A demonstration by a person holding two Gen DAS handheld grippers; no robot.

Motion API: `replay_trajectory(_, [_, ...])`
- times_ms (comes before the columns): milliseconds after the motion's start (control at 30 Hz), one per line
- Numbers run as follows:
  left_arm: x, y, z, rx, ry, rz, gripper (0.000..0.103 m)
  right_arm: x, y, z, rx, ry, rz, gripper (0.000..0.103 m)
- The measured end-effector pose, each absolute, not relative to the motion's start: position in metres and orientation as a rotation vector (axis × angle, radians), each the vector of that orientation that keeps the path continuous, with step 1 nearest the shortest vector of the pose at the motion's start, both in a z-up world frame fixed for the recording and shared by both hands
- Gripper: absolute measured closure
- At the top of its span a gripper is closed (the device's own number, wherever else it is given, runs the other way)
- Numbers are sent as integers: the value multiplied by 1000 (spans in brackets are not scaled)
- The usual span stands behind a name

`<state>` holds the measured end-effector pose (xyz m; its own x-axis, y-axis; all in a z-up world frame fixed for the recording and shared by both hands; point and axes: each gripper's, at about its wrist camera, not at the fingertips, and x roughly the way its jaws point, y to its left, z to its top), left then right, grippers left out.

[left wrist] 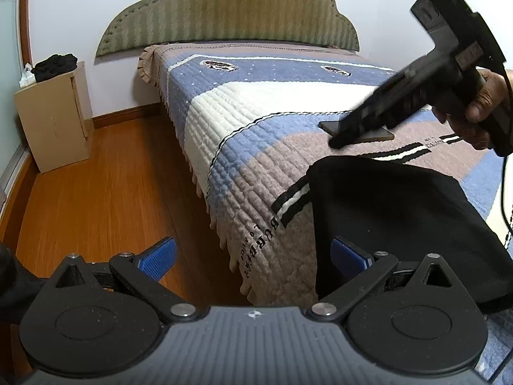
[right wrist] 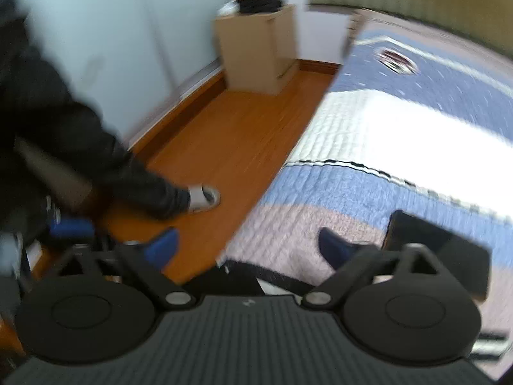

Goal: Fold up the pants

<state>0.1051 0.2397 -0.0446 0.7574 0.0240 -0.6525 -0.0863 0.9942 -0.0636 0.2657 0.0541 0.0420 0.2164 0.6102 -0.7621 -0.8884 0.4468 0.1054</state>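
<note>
At the near corner of the bed [left wrist: 256, 122], the black pants [left wrist: 400, 218] lie bunched on the quilt, one edge draping over the side, and both claws are empty. The left claw [left wrist: 253, 256] hangs just off the bed edge with its blue pads spread wide, the right-hand pad brushing close to the fabric, gripping nothing. The right claw [right wrist: 248, 243] is spread too, and its view is smeared with blur, so it looks to be swinging fast over the quilt. That speed is the worry: just beside it sits a dark flat phone-like slab [left wrist: 359, 130], and a careless sweep could knock it or snag it under the cloth. The pants sit so near the edge that a one-sided tug from the left could drag the whole bundle onto the wooden floor [left wrist: 112, 176]. Black fabric hides its own layers, so a pinch may catch one layer only and the fold comes out crooked.
</note>
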Motion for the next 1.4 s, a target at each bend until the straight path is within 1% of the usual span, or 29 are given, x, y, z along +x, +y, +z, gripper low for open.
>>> replay_trajectory(33, [106,240,-46,-96,712,60,0,264,58,38,-458,853,1093,47])
replay_trajectory(100, [106,240,-48,-102,713,56,0,267,64,27,-492,936,1140,66])
replay_trajectory(133, [106,241,-48,-101,714,55,0,270,66,23,-489,970,1167,69])
replay_trajectory(267, [106,245,-49,-96,714,69,0,275,76,16,-451,1001,1257,68])
replay_trajectory(400, [106,249,-47,-127,707,58,0,274,88,7,-507,1066,1289,67])
replay_trajectory(500, [104,247,-45,-150,714,20,0,266,89,9,-527,1050,1313,85])
replay_trajectory(533, [101,247,-43,-156,715,4,0,265,89,9,-524,1051,1316,89])
replay_trajectory(633, [87,247,-42,-180,715,-82,0,256,84,12,-538,1031,1295,92])
replay_trajectory(767, [70,240,-47,-166,743,-184,0,246,84,20,-570,975,1225,93])
replay_trajectory(900, [69,228,-46,-53,723,-107,0,244,91,21,-610,922,1129,94])
replay_trajectory(1000, [73,226,-46,-24,723,-82,0,249,92,24,-588,899,1076,95])
replay_trajectory(1100, [74,226,-46,-38,727,-78,0,253,92,26,-570,900,1054,94])
replay_trajectory(1167, [75,229,-42,-45,720,-63,0,254,96,14,-600,914,1022,94])
replay_trajectory(1200, [74,229,-39,-51,713,-56,0,252,99,6,-632,918,1011,92])
replay_trajectory(1233, [75,231,-36,-60,706,-52,0,250,101,1,-650,905,995,83])
replay_trajectory(1300, [77,234,-28,-77,689,-51,0,246,95,8,-604,832,952,68])
replay_trajectory(1400, [89,234,-16,-125,657,-75,0,235,57,38,-356,773,944,67])
